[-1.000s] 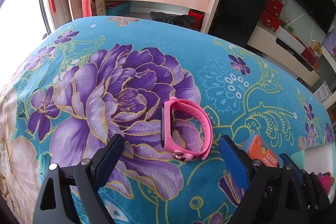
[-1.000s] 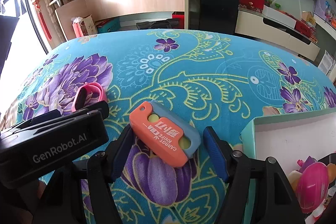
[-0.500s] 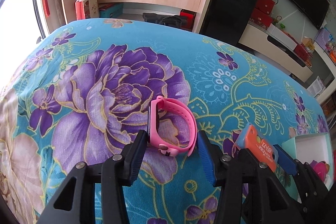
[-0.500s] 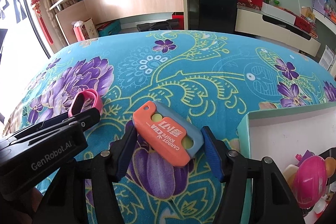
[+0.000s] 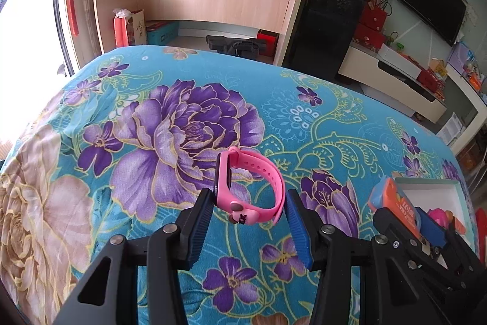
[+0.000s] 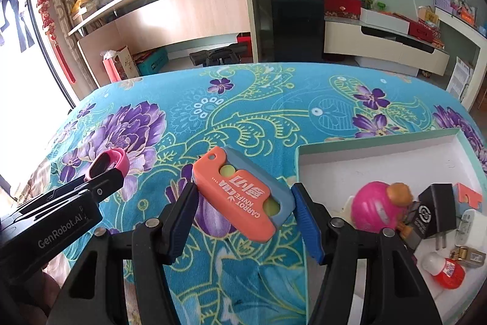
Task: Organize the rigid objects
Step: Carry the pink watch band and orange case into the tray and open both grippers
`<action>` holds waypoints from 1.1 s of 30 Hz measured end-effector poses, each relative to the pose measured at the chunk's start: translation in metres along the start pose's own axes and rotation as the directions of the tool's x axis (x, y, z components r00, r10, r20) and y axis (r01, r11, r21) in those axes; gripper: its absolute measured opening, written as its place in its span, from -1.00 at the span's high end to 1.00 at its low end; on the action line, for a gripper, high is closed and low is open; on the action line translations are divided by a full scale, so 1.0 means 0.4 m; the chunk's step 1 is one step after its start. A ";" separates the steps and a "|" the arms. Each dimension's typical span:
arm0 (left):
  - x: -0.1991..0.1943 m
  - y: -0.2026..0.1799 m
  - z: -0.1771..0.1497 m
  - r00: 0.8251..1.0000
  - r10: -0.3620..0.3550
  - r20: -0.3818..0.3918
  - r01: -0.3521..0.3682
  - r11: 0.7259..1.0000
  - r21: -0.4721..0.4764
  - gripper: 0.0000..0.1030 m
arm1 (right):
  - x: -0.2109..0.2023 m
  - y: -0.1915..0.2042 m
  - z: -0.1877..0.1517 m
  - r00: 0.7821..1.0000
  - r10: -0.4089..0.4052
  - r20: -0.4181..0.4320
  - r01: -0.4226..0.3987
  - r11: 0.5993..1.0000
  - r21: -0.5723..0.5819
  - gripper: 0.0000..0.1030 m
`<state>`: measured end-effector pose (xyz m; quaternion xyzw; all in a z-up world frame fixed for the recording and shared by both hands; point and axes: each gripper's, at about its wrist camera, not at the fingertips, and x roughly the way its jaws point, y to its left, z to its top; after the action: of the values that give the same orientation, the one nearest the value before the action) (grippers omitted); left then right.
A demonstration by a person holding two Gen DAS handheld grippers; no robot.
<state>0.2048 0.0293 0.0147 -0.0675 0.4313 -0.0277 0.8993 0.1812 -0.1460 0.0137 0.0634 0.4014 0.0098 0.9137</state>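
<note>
Left gripper [image 5: 248, 210] pinched on pink watch [image 5: 251, 188] at lower centre, apparently lifted off the floral cloth [image 5: 182, 124], right gripper [image 6: 243, 204] clamped on orange carrot knife toy [image 6: 240, 192] at frame centre, white box [image 6: 365, 163] lower right.

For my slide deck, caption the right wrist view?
Right gripper shut on orange carrot knife toy beside the white box; left gripper on pink watch.
</note>
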 end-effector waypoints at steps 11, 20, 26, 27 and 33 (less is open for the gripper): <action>-0.135 -0.075 -0.077 0.997 -0.062 0.051 0.057 0.994 0.094 0.00 | -0.175 -0.025 -0.060 0.994 -0.059 0.094 0.060 0.998 -0.012 -0.24; -0.196 -0.178 -0.136 0.990 -0.138 0.038 0.128 0.971 0.204 0.00 | -0.268 -0.110 -0.121 0.986 -0.132 0.104 0.129 0.991 0.038 -0.24; -0.202 -0.259 -0.182 0.984 -0.176 -0.009 0.171 0.940 0.296 0.00 | -0.286 -0.239 -0.148 0.971 -0.229 0.062 0.219 0.966 0.140 -0.24; -0.204 -0.273 -0.189 0.983 -0.185 -0.016 0.181 0.934 0.309 0.00 | -0.286 -0.260 -0.154 0.970 -0.239 0.050 0.229 0.960 0.159 -0.24; -0.214 -0.352 -0.224 0.974 -0.225 -0.038 0.222 0.896 0.385 0.03 | -0.277 -0.351 -0.191 0.960 -0.280 -0.004 0.273 0.934 0.229 -0.24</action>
<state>0.0826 -0.1094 0.0456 0.0621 0.4031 -0.2151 0.8873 0.0452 -0.2845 0.0261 0.1106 0.3918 -0.1656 0.8983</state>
